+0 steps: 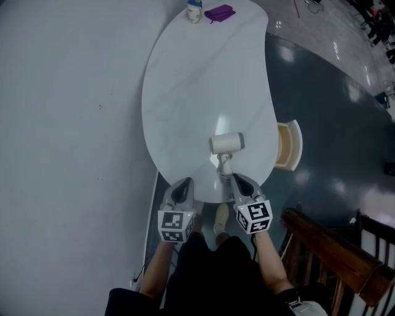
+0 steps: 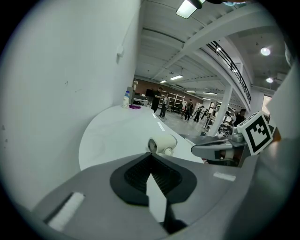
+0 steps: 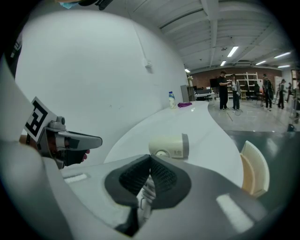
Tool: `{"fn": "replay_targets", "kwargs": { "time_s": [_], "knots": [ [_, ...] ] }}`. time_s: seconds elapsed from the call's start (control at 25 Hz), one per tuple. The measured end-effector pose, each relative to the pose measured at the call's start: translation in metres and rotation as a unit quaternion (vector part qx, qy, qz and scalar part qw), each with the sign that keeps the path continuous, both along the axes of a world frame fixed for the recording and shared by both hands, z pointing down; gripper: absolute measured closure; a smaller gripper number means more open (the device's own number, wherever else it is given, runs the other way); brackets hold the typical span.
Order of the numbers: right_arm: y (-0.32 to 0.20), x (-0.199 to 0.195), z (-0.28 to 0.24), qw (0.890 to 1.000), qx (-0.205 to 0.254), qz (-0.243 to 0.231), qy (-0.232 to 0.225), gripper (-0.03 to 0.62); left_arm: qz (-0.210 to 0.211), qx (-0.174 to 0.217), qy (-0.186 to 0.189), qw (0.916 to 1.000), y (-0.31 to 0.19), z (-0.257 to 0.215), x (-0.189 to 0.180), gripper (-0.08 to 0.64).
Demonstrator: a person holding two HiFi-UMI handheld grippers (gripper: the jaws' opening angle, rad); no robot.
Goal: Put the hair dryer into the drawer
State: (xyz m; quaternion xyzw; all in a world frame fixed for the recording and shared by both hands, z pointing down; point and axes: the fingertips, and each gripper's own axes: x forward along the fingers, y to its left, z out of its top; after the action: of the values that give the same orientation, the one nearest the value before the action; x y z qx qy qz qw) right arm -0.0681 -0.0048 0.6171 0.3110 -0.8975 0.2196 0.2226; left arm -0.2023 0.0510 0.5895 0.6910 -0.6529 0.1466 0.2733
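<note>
A cream hair dryer (image 1: 226,143) lies on the near end of the white oval table (image 1: 185,92), its handle pointing toward me. My right gripper (image 1: 234,179) is shut just short of the handle's end; in the right gripper view the dryer (image 3: 171,145) lies right beyond the closed pads and the ribbed handle shows under them. My left gripper (image 1: 185,182) hovers at the table's near edge, left of the dryer (image 2: 161,144), pads together and holding nothing. A drawer (image 1: 287,145) stands pulled open on the table's right side, pale wood inside.
At the table's far end stand a small bottle (image 1: 195,11) and a purple object (image 1: 220,13). A white wall runs along the left. A dark wooden chair (image 1: 333,247) is at my right. People stand far off across the hall.
</note>
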Motion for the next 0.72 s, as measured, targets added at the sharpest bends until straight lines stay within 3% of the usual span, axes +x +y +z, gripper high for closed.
{"fn": "replay_targets", "kwargs": {
  "time_s": [0.12, 0.24, 0.4, 0.72],
  "knots": [
    [-0.003, -0.006, 0.01, 1.0, -0.031, -0.002, -0.002, 0.576, -0.003, -0.003, 0.004, 1.0, 0.002, 0.003, -0.003, 0.554],
    [-0.007, -0.014, 0.016, 0.999, -0.048, -0.01, -0.005, 0.52, -0.007, -0.007, 0.001, 0.9999, -0.001, 0.003, -0.009, 0.554],
    [-0.015, -0.023, 0.025, 0.999, -0.053, -0.007, 0.007, 0.448, -0.008, -0.01, 0.003, 0.9999, -0.005, 0.004, -0.016, 0.554],
    [-0.032, -0.028, 0.056, 0.996, -0.066, 0.001, 0.054, 0.388, -0.014, -0.025, 0.007, 0.9996, -0.01, 0.017, -0.03, 0.554]
  ]
}}
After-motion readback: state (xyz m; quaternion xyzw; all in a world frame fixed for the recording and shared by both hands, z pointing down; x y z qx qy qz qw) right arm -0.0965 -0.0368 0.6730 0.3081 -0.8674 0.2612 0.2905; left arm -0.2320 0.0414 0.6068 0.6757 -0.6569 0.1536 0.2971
